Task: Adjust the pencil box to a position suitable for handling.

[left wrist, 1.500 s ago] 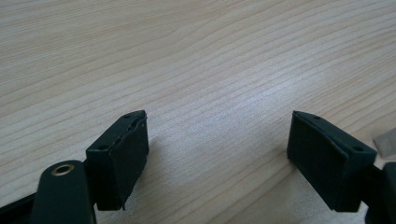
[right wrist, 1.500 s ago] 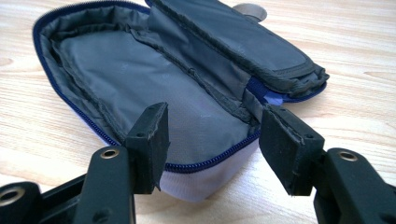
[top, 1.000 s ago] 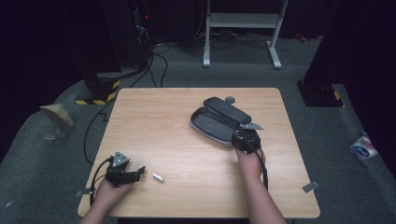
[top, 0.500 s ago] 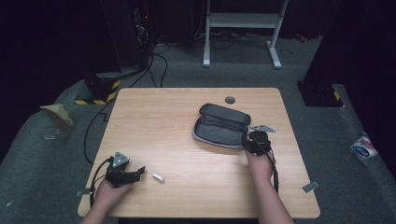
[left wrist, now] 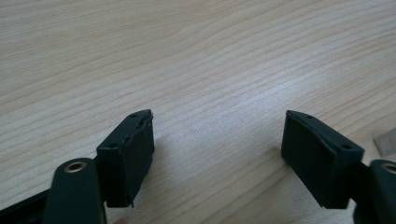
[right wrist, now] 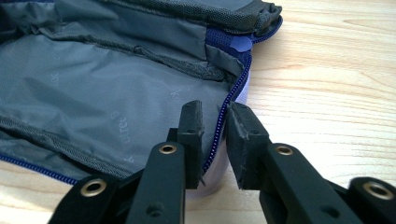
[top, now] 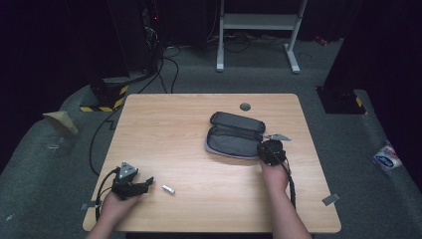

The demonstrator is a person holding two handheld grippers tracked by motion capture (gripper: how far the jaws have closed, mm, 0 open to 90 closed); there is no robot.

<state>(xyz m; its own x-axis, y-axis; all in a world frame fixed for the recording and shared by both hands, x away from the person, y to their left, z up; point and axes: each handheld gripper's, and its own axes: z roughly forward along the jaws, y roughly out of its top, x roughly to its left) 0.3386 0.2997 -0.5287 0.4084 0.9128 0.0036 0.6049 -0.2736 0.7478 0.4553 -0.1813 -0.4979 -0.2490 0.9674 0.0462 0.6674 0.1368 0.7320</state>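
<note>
1. The left tongs (top: 147, 182) rest near the counter's (top: 199, 119) near left corner, jaws apart over bare wood and just closing a little.
2. A small silver stick (top: 168, 189) lies just right of them.
3. The open grey pouch (top: 231, 144) lies right of the middle.
4. The right tongs (right wrist: 214, 122), having just closed, clamp the pouch's zipper edge.
5. A dark round cap (top: 245, 106) sits near the far edge.

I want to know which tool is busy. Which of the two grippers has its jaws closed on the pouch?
The right gripper: its jaws pinch the zipper edge of the open grey pouch. The left gripper stands wide open over bare wood.
</note>
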